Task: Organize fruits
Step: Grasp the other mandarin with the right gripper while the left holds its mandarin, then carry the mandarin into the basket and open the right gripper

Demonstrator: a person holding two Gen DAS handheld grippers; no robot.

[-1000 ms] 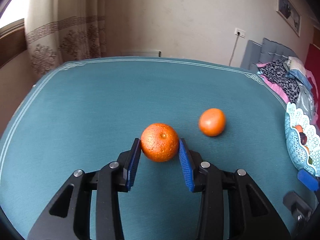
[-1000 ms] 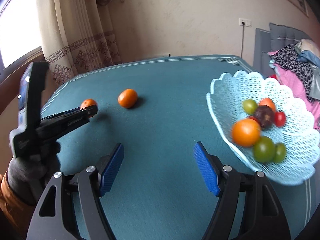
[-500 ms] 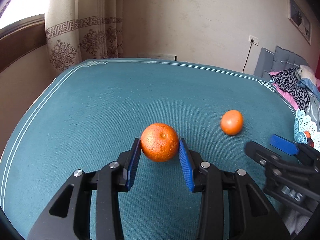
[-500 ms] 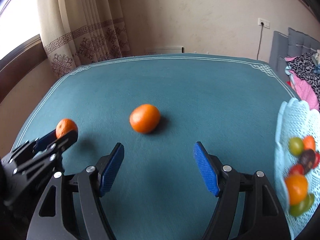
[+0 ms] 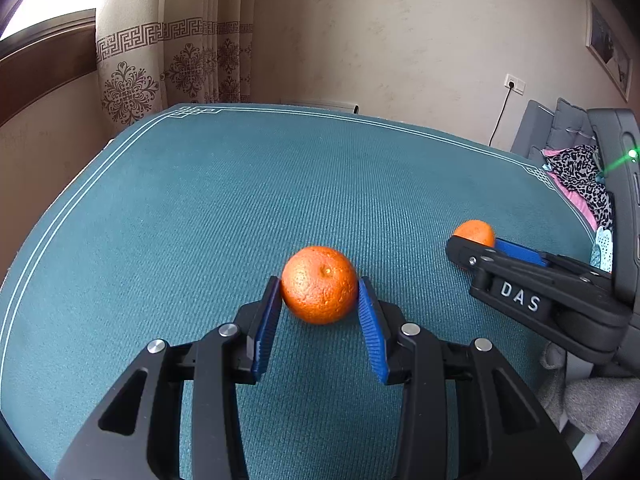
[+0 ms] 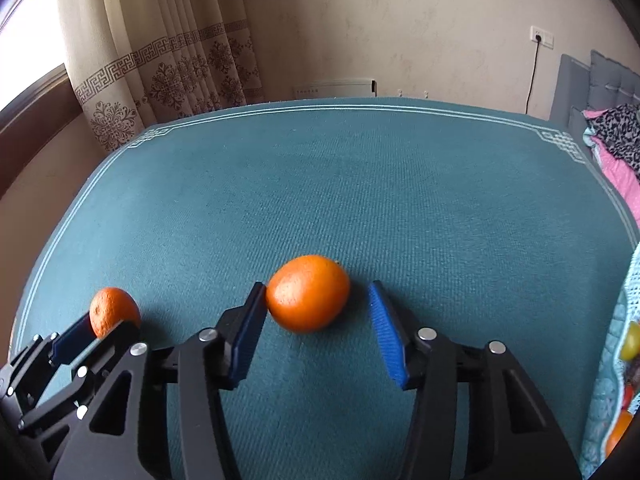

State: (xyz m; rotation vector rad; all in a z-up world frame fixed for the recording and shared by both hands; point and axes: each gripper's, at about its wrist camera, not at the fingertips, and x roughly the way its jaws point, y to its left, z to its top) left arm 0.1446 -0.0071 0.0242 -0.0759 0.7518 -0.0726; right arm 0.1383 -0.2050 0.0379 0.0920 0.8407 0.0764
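Right gripper (image 6: 316,320) pointed down at the smooth orange (image 6: 307,293), which rests on the teal surface (image 6: 360,184) near its near edge, roughly midway between left and right edges. Jaws closing, the fruit between them: left pad touching or nearly touching the peel, right pad (image 6: 386,334) apart from it with bare cloth showing in the gap, so no grip yet. Fruit therefore off-centre toward the left pad. Long axis of the fruit tilted up toward the far right, roughly across the jaw gap rather than along the fingers; closure thus likely to fall on the longer dimension, with a push toward the right pad probable before both pads bear. Left gripper (image 5: 318,318) clamped on the rough-skinned orange (image 5: 319,284), closer to the left edge. Lacy basket (image 6: 630,304) at the right edge, nearer the right hand.
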